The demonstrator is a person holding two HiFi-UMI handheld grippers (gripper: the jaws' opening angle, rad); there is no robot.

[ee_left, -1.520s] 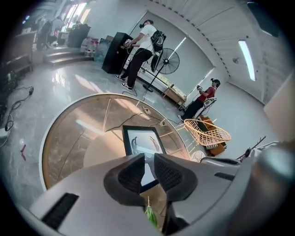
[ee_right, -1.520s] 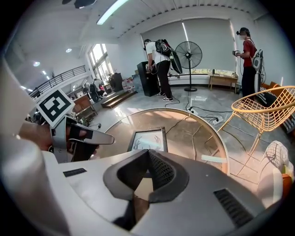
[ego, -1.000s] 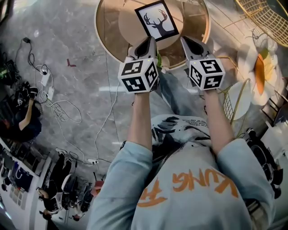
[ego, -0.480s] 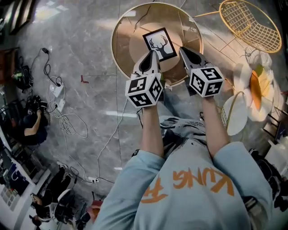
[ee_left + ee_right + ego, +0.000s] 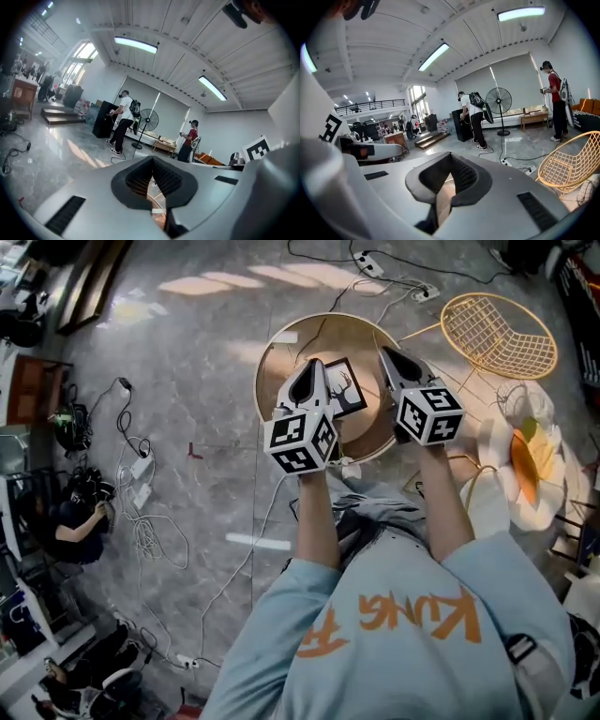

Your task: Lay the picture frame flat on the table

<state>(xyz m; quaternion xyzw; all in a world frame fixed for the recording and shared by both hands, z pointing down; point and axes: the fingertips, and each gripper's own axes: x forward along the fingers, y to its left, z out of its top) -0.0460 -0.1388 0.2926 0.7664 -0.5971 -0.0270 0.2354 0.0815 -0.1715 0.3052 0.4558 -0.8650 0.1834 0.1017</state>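
A black picture frame (image 5: 350, 390) with a deer print lies face up on the round tan table (image 5: 281, 357); its left part is hidden behind my left gripper. Both grippers are raised side by side above the table's near half and neither touches the frame. The left gripper (image 5: 312, 367) is shut and holds nothing; in its own view the closed tips (image 5: 152, 161) point across the room. The right gripper (image 5: 387, 354) stands just right of the frame, tips together (image 5: 450, 158), also holding nothing.
A gold wire chair (image 5: 499, 334) stands right of the table, also in the right gripper view (image 5: 567, 164). A flower-shaped cushion (image 5: 525, 460) lies at the right. Cables (image 5: 141, 484) and a power strip (image 5: 367, 261) trail over the marble floor. People and a standing fan (image 5: 147, 119) are far off.
The head view has risen, so the table and frame look smaller and lower in the picture. Both grippers stay together, shut, over the table's near side. The frame has not moved.
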